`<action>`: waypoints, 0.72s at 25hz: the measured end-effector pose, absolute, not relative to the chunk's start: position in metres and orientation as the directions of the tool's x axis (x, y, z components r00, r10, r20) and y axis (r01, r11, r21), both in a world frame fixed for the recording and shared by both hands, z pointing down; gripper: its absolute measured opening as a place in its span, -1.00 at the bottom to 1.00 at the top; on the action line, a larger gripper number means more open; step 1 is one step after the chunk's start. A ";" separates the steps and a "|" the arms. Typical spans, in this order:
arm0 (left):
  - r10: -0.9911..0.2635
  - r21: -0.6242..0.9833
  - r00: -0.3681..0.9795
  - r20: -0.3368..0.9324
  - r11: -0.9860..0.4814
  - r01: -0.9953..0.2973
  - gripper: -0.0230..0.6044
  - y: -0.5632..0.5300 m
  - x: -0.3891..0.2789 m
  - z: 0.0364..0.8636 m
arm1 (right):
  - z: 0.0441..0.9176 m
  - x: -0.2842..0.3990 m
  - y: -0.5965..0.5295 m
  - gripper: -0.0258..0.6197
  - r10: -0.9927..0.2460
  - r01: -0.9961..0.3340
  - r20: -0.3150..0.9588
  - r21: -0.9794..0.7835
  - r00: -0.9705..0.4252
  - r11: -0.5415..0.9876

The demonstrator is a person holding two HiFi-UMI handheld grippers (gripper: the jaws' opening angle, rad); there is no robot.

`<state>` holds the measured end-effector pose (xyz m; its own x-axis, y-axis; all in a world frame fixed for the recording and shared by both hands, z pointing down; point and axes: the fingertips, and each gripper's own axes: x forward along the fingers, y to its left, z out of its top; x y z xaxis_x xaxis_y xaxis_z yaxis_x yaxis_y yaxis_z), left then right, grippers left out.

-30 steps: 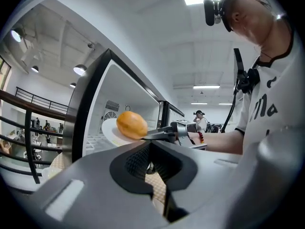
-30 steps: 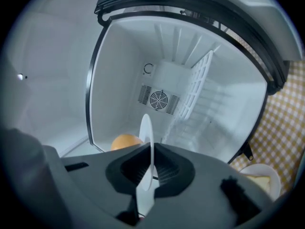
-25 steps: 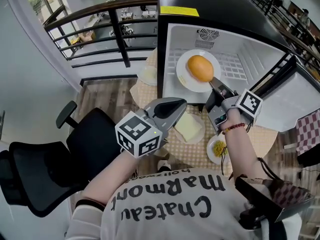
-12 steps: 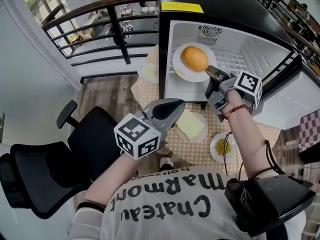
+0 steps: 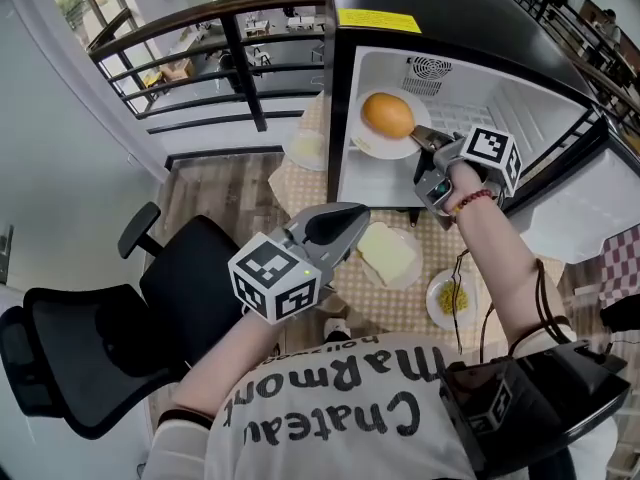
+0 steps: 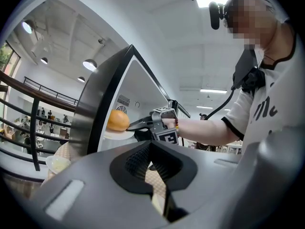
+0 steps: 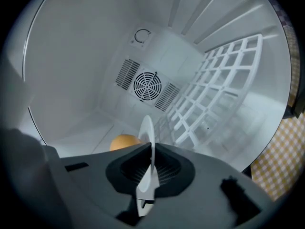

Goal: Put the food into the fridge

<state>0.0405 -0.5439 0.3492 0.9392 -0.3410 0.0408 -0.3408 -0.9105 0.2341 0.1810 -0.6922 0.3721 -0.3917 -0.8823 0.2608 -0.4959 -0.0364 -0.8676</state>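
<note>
Here, right hand-held gripper point(image 5: 426, 141) holds the plate point(image 5: 374, 149) level by its rim.

The head camera looks steeply down over the person's chest and takes in both arms and, farther off, the open black fridge with a white interior point(image 5: 470, 28). The camera on the left gripper point(image 5: 360, 210) sits low outside the fridge, facing along its jaws toward the fridge's side (its wearer fills the right edge). The camera on the right gripper point(image 5: 422, 138) is inside the cabinet, close to the round fan grille point(image 7: 147, 85) on the rear wall. All three views share the orange round food point(image 5: 387, 115) on the white round plate point(image 5: 371, 150).
</note>
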 end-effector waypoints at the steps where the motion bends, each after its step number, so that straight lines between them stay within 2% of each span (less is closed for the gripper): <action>1: -0.343 0.239 0.938 0.039 -0.909 -0.342 -0.90 -0.545 0.039 0.350 | 0.373 0.182 -0.694 -0.85 -0.881 -0.502 0.269 -0.864 -0.388 -0.043; 18: -0.304 0.245 0.952 0.028 -0.921 -0.301 -0.90 -0.545 0.049 0.345 | 0.367 0.197 -0.713 -0.81 -0.874 -0.720 0.385 -0.691 -0.296 -0.060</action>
